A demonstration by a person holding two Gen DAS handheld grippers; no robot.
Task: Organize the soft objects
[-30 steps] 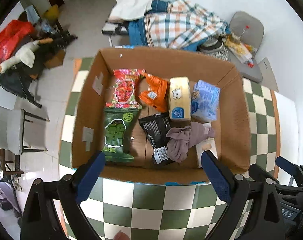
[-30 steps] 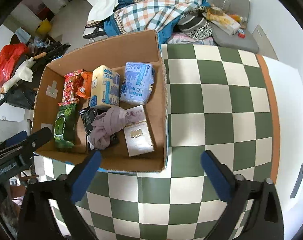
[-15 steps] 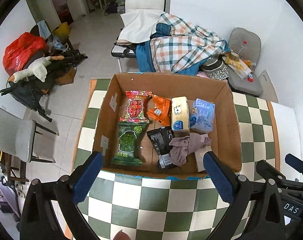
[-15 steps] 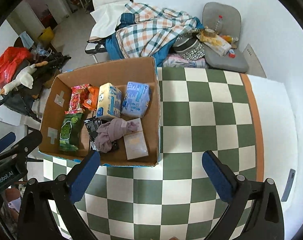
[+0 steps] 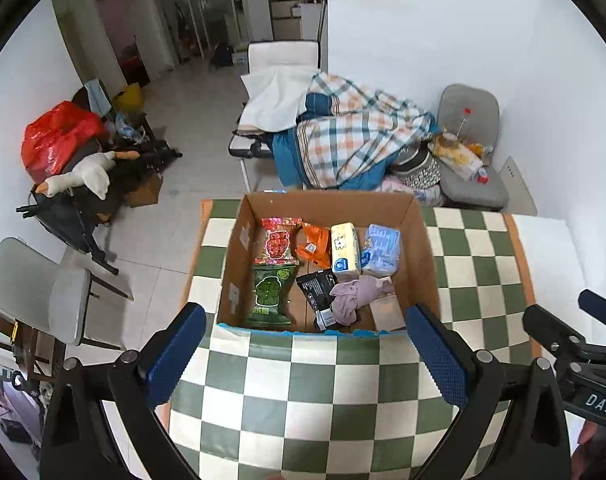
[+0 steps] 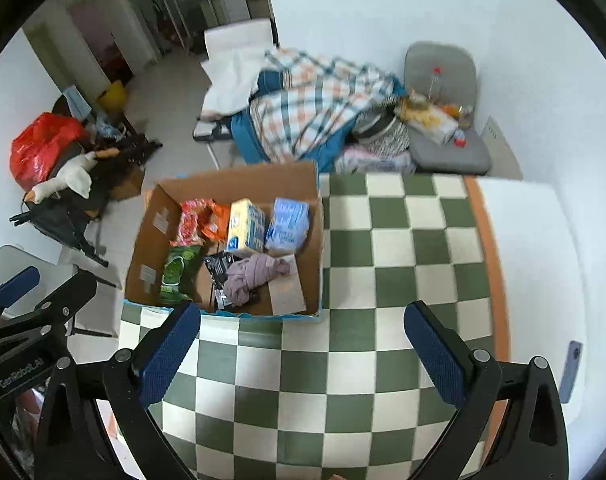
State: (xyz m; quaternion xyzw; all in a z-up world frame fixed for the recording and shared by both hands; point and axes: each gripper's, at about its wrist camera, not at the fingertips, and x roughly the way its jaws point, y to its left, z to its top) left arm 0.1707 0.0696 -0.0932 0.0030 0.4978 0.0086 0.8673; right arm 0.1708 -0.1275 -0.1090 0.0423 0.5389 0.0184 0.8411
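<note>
Left wrist view: the left gripper [image 5: 303, 354] hangs high above a green-and-white checked table [image 5: 303, 396], its blue pads spread wide with nothing between them. Beyond its fingers sits an open cardboard box [image 5: 425, 264] at the table's far left corner. Inside, side by side: a red snack bag [image 5: 279, 240], a green snack bag [image 5: 271, 294], an orange pouch [image 5: 314, 242], a yellow tissue pack [image 5: 345, 253], a blue tissue pack [image 5: 381, 250], a black packet [image 5: 321, 294] and a crumpled mauve cloth [image 5: 355, 298] that lies partly over the black packet and a pale flat pack [image 5: 387, 312]. The right gripper's body shows at the right edge, marked "DAS". Print on the packs is too small to read.

Right wrist view: the right gripper [image 6: 301, 354] is likewise wide open and empty, well above the table. The box [image 6: 143, 240] lies ahead and to the left; the checked top around it holds no loose items. A dark phone [image 6: 571, 372] rests on the white surface at right. The left gripper's body, at the left edge, reads "GenRobot.AI".

Judging by this, the soft things are all boxed and the job looks essentially finished, though the cloth is unfolded.
</note>
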